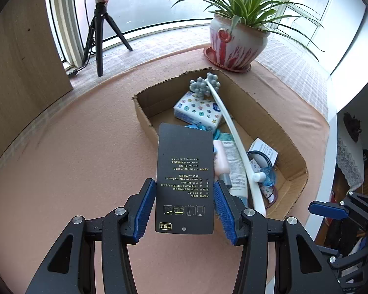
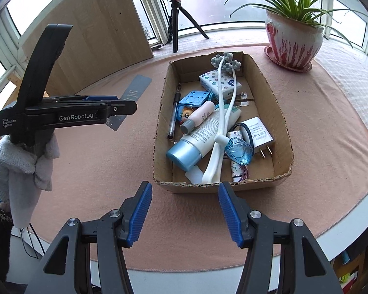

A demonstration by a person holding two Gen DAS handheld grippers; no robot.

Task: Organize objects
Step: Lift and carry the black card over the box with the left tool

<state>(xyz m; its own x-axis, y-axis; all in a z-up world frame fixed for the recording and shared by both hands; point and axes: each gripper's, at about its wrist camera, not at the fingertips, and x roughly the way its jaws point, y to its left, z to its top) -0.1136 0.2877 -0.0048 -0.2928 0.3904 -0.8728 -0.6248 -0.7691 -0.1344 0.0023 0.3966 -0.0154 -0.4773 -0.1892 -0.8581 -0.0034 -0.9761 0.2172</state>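
A black card with gold print (image 1: 185, 183) stands between my left gripper's (image 1: 184, 210) blue pads; the left pad touches its edge and the right pad is close beside it. It is lifted above the pink cloth, left of the cardboard box (image 1: 144, 117). From the right wrist view the card (image 2: 135, 93) sticks out of the left gripper (image 2: 125, 106). The box (image 2: 164, 112) holds a white massager stick (image 2: 223, 112), tissue pack (image 2: 220, 82), lotion tube (image 2: 203, 134), pen (image 2: 174, 112), charger (image 2: 260, 132) and other small items. My right gripper (image 2: 185, 210) is open and empty, in front of the box.
A potted plant (image 2: 294, 41) stands at the back right of the pink-covered table (image 2: 98, 171). A tripod (image 2: 176, 22) with a ring light and a wooden board (image 2: 98, 36) stand at the back. The table's edge runs near the bottom right.
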